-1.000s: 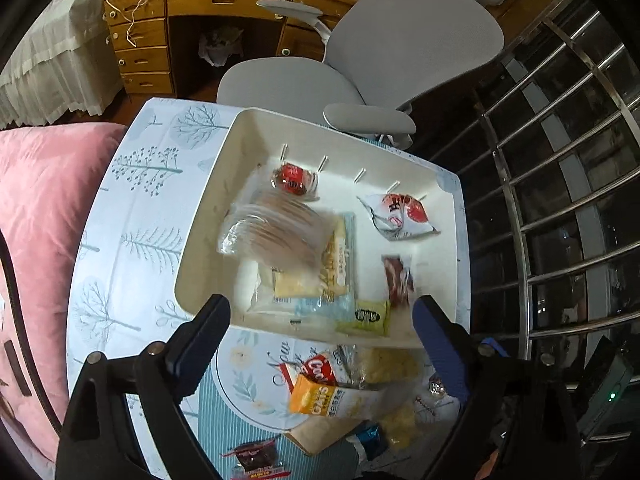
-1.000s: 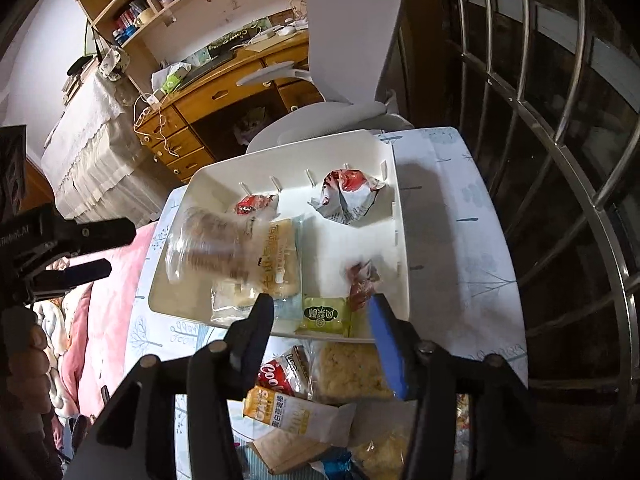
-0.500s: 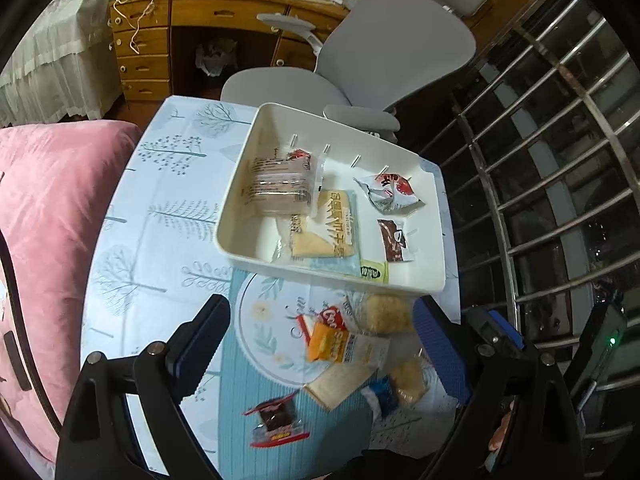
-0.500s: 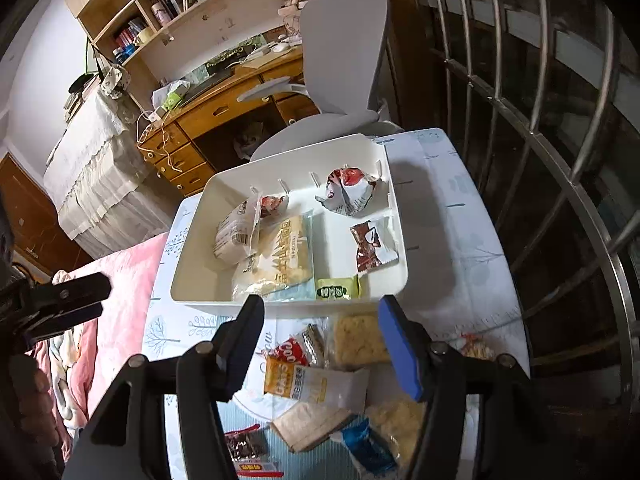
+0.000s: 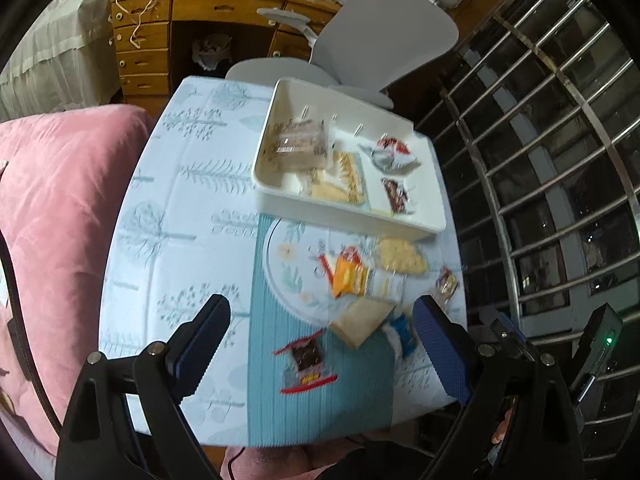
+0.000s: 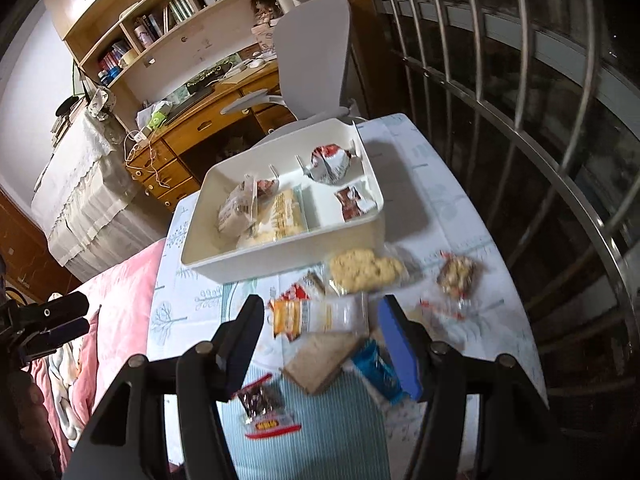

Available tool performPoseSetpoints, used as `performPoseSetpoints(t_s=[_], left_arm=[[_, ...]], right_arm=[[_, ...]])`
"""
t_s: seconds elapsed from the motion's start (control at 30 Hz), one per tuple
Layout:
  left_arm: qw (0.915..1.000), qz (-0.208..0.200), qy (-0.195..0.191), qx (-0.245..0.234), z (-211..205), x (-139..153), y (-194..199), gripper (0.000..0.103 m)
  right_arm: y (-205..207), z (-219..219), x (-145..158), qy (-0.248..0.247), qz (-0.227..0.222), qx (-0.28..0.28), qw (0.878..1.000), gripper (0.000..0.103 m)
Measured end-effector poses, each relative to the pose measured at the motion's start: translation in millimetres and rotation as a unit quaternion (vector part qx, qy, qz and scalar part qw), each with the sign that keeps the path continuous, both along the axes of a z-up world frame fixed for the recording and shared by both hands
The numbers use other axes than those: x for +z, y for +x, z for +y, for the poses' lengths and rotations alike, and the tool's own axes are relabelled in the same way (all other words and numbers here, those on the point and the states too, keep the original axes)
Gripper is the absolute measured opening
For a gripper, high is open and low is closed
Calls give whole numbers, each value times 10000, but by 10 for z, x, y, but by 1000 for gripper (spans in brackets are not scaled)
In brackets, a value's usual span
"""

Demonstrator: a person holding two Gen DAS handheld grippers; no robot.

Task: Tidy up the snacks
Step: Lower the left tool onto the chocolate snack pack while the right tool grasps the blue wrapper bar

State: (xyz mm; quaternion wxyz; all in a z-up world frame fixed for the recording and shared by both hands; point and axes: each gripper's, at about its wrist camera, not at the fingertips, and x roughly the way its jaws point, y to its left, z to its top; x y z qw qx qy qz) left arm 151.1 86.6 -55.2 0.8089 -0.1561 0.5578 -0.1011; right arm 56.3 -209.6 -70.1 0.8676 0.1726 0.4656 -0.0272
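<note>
Hovering above the table (image 5: pixel 180 200), the left gripper (image 5: pixel 320 332) and right gripper (image 6: pixel 320 324) both have fingers spread, holding nothing. Several snacks lie in the white tray (image 6: pixel 280 248). Other packets, like the orange packet (image 6: pixel 298 314), lie just beside it.

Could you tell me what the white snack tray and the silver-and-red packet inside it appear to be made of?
The white tray looks like moulded plastic with a smooth, slightly glossy finish: its corners are rounded, its walls uniform, and thin dividers rise from its floor. The silver-and-red packet seems to be metallised foil film, since it is crinkled and catches sharp highlights, though that is only how it looks.
</note>
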Motion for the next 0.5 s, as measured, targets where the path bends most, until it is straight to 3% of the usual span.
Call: performPoseSetpoints(t_s=[0.23,0.5], left_arm=[[9994,340,-50,-107,42,-230,-284,92],[9988,487,52,-92,-17,-506,-409,92]], right_arm=[[-411,68,-136,-148,8,14,9999,59],[-679,21,-317,-347,-116,588,9976,59]])
